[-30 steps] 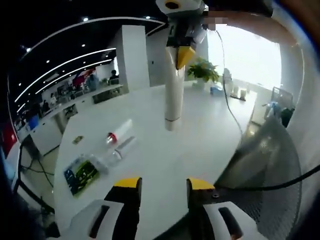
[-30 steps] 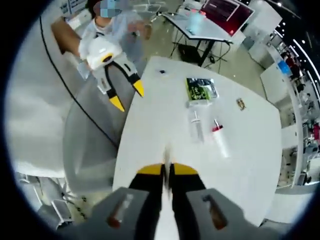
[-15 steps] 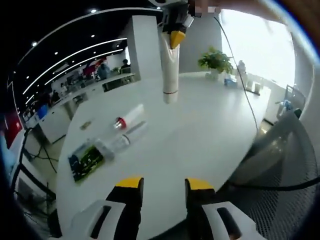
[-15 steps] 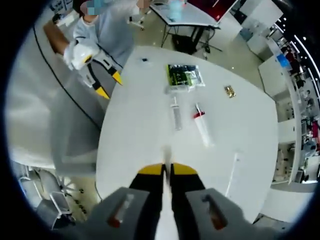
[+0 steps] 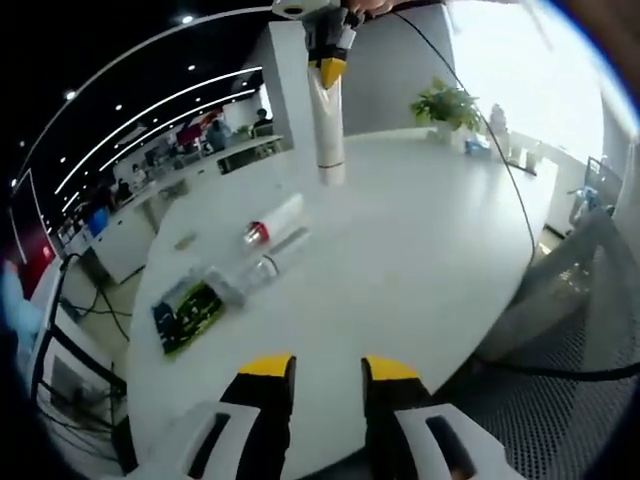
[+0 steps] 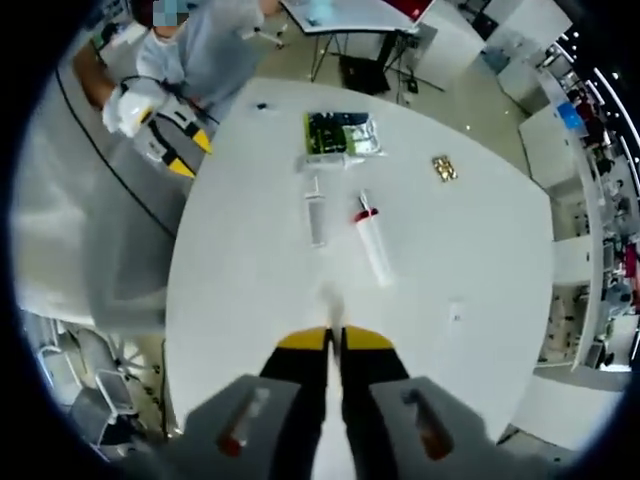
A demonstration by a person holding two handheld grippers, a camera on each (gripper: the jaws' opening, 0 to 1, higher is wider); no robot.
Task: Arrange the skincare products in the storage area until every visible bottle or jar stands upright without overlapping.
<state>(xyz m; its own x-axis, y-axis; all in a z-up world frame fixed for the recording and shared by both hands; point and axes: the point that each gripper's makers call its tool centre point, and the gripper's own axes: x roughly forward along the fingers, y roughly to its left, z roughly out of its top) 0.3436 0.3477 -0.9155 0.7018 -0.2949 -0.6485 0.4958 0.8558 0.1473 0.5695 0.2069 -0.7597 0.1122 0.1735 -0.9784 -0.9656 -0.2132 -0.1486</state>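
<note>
A: Left claw [image 5: 315, 372] apart, empty, at the near edge of the worktop [image 5: 430, 250]. Right claw [image 5: 330, 70] clamped on a white tube [image 5: 329, 130], hanging above the far side.

B: Lower it plumb, cap down, clear of the clear bottle [image 5: 268, 268] and red-collared tube [image 5: 274, 221] lying left. Since earlier, the tube has drifted farther off.

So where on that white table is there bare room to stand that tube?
The table is bare on the wide stretch between the lying red-capped tube and the hand-held gripper. It is crowded at the far side, around the clear tube and green packet.
</note>
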